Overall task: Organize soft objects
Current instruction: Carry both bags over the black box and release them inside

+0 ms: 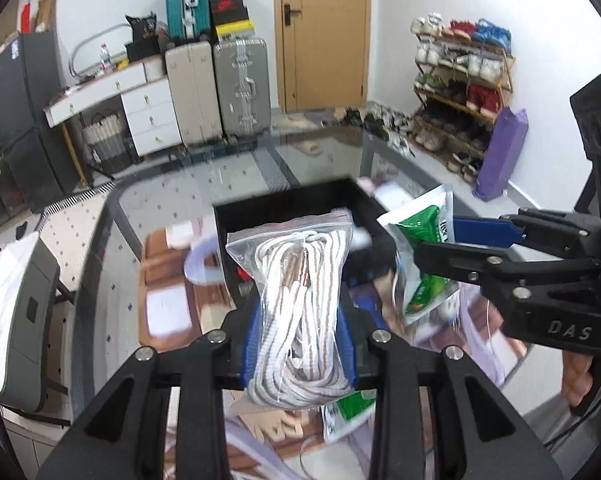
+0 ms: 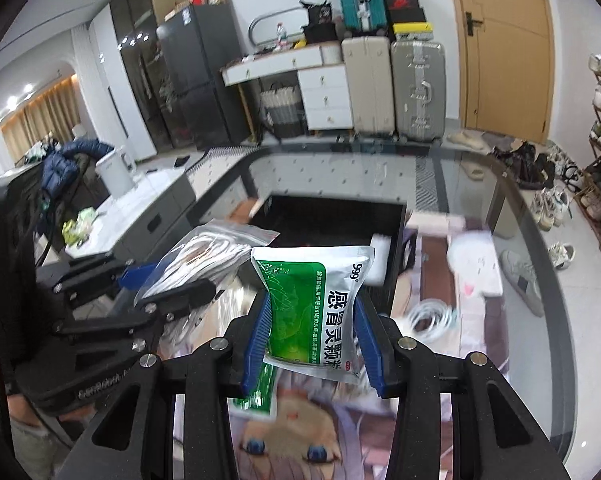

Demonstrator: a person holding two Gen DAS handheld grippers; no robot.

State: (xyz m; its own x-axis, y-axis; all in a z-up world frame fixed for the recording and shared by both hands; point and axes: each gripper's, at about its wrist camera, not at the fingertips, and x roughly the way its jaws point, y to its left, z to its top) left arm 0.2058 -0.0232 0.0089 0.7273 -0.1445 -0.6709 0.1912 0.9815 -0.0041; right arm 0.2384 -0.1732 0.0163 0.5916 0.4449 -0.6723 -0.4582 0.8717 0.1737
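Note:
My left gripper (image 1: 300, 344) is shut on a clear zip bag of white and brown striped cord (image 1: 296, 300), held in the air in front of a black open box (image 1: 300, 208). My right gripper (image 2: 312, 340) is shut on a green and silver medicine sachet (image 2: 320, 304), also lifted above the table. In the left wrist view the right gripper (image 1: 440, 240) and its sachet (image 1: 424, 248) hang at the right of the box. The right wrist view has the left gripper (image 2: 156, 288) and the cord bag (image 2: 204, 260) at the left. Another green sachet (image 2: 256, 396) lies on the mat below.
A glass table (image 2: 520, 320) carries a printed cartoon mat (image 2: 300, 432), the black box (image 2: 332, 216), a coil of white cable (image 2: 432, 316) and a white pouch (image 2: 476, 268). Suitcases (image 2: 396, 88), a white dresser (image 2: 324, 96), a door (image 2: 504, 40) and a shoe rack (image 1: 456, 92) stand beyond.

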